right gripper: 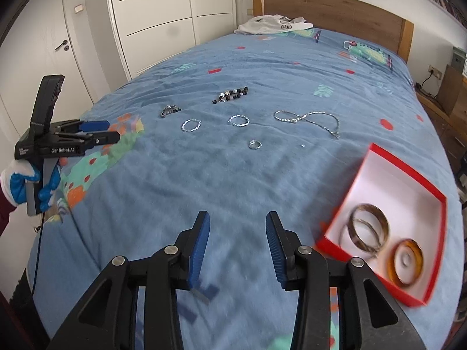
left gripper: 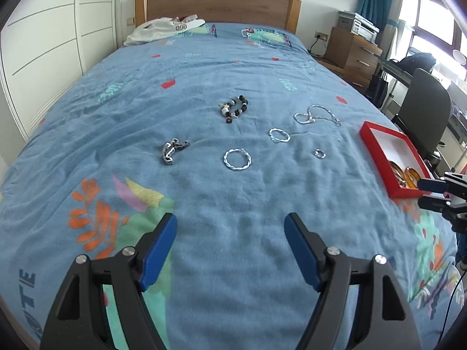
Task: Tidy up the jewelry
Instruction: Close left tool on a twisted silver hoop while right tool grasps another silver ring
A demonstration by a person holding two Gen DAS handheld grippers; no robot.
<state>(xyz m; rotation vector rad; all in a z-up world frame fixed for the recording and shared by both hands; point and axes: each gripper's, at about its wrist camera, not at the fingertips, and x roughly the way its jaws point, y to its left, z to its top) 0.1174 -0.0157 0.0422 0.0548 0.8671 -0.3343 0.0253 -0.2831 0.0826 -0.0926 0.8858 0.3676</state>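
Jewelry lies spread on the blue bedspread (left gripper: 204, 198): a chunky chain bracelet (left gripper: 172, 152), a black-and-white beaded bracelet (left gripper: 235, 107), two twisted silver hoops (left gripper: 237, 159) (left gripper: 279, 135), a silver necklace (left gripper: 316, 115) and a small ring (left gripper: 320, 153). A red box (right gripper: 408, 172) with a white inside lies at the right and holds a metallic bangle (right gripper: 385, 221) and an amber bangle (right gripper: 392, 259). My left gripper (left gripper: 231, 227) stands wide open over bare bedspread, short of the hoops. My right gripper (right gripper: 238, 221) is open and empty, just left of the box.
A white garment (left gripper: 163, 29) lies by the wooden headboard (left gripper: 219, 3). White wardrobe doors (right gripper: 157, 14) run along the left of the bed. A wooden nightstand (left gripper: 353, 49) and a dark office chair (left gripper: 423, 116) stand to the right. A gloved hand (right gripper: 20, 183) holds the left gripper.
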